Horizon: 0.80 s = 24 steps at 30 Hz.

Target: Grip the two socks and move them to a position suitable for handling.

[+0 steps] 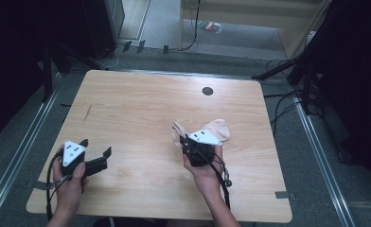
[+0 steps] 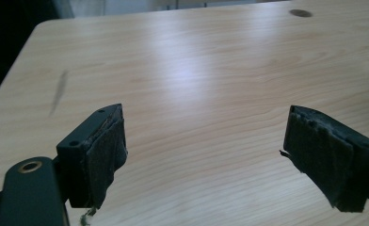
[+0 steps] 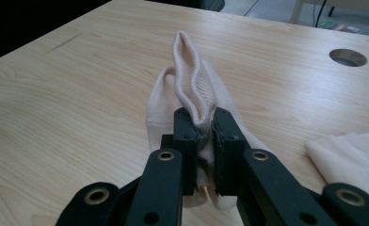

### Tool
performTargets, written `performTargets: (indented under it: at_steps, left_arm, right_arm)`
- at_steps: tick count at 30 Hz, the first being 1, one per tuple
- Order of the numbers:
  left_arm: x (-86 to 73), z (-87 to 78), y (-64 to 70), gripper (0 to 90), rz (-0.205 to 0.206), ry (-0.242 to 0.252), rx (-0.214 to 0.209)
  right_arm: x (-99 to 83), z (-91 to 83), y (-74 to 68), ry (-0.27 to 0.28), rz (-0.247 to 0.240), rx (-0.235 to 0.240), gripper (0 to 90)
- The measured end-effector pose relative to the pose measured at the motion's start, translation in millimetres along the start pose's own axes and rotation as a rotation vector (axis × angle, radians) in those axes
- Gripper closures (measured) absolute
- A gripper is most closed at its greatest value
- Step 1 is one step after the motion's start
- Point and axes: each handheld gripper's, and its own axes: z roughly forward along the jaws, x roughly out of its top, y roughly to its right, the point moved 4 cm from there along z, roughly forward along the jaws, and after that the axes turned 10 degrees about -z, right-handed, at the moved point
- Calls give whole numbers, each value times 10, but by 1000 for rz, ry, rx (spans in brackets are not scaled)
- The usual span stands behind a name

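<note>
A pale pink sock (image 3: pixel 187 89) lies on the wooden table (image 1: pixel 141 104) right of centre, and its ribbed cuff stands up between the jaws of my right gripper (image 3: pixel 205 126), which is shut on it. In the high view the same sock (image 1: pixel 176 131) pokes out left of the right gripper (image 1: pixel 186 142). A second pale sock (image 1: pixel 219 128) lies just right of it, seen also as the other sock (image 3: pixel 352 155) in the right gripper view. My left gripper (image 1: pixel 97 147) hovers open over the table's front left, its pads (image 2: pixel 109 150) wide apart with bare wood between them.
A round cable hole (image 1: pixel 207 91) sits near the table's far edge. A dark streak (image 1: pixel 87 112) marks the wood at the left. Cables and dark stands (image 1: pixel 287 71) crowd the floor behind and to the right of the table.
</note>
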Motion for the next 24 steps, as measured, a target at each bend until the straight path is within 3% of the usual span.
performTargets:
  at_steps: [1, 5, 6, 7, 12, 15, 18, 24]
  left_arm:
    - [0, 0, 0, 140, 0, 0, 0]
    - [73, 63, 309, 140, 26, 3, -56]
    - [95, 83, 452, 140, 26, 7, -84]
    - [95, 83, 452, 140, 26, 7, -84]
    - [38, 105, 733, 137, 33, 3, -148]
    - [-55, 106, 798, 137, 48, -8, -174]
    - [-164, 103, 762, 137, 3, -38, -229]
    - [-255, 126, 692, 138, 10, -60, -228]
  right_arm:
    - [0, 0, 0, 0, 0, 0, 827]
    - [-50, -120, -17, -2, 17, -7, 827]
    - [-80, -158, -54, -8, 11, -8, 827]
    - [-80, -158, -54, -8, 11, -8, 827]
    - [-194, -201, -180, -39, 23, -18, 825]
    - [-301, -176, -288, -67, 13, -16, 825]
    - [-451, -121, -417, -101, 4, -1, 823]
    - [-669, -34, -554, -147, -7, 14, 819]
